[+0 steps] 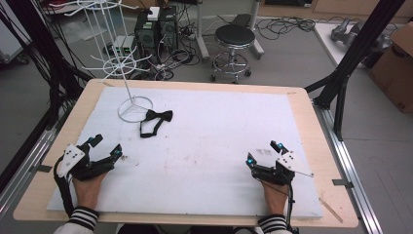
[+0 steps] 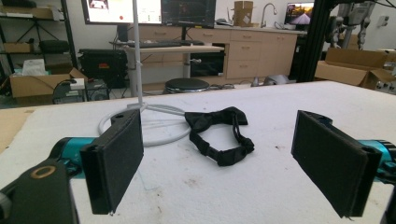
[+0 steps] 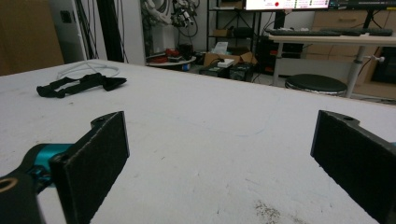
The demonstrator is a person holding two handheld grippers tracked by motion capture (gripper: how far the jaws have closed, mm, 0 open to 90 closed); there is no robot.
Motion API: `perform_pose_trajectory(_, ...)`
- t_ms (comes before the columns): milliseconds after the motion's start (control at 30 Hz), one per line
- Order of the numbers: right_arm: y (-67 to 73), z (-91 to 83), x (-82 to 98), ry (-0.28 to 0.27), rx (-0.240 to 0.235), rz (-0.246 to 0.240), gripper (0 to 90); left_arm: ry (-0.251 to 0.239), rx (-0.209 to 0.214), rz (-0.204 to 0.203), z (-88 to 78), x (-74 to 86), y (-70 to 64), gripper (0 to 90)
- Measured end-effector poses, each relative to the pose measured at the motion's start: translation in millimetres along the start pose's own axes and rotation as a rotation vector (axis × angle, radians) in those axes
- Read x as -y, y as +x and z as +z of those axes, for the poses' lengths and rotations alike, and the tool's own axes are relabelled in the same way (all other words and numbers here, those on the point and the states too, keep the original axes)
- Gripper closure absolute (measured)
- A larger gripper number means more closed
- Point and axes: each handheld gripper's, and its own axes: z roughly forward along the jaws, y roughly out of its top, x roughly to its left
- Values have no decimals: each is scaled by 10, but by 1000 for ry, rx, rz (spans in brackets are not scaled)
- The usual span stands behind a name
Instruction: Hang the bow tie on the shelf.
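The left tool (image 1: 106, 147) rests near the desk's near-left corner, jaws spread wide with nothing between them. The right tool (image 1: 264, 152) sits toward the near-right corner, equally wide and empty. Both are well apart from each other and from everything else on the white pad (image 1: 209, 141) covering the desk (image 1: 311, 122).

Out past the left tool, toward the far-left corner, a black bow tie (image 1: 156, 121) lies flat, its strap looped toward the near edge. It lies just beside the ring base of a white wire display stand (image 1: 134, 108); whether the two touch is unclear.

Judging from this layout, a reach for the tie risks clipping the light stand's base or pole and tipping it. The limp strap could also slip from the pads or drag and snag on the ring.

There are no containers on the desk.
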Motion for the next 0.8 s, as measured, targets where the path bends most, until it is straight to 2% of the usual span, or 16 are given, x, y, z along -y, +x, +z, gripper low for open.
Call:
perform_pose_trajectory(300, -3, -2, 1, -1, -3, -2, 33, -2, -9, -5, 3, 2, -6, 172)
perform_pose_trajectory(600, -2, -3, 1, -1, -2, 3, 33, -3, -47, 15, 1, 3, -35, 169)
perform_pose_trajectory(800, -6, -5, 1, 0, -1, 3, 33, 10, -47, 10, 15, -2, -33, 166)
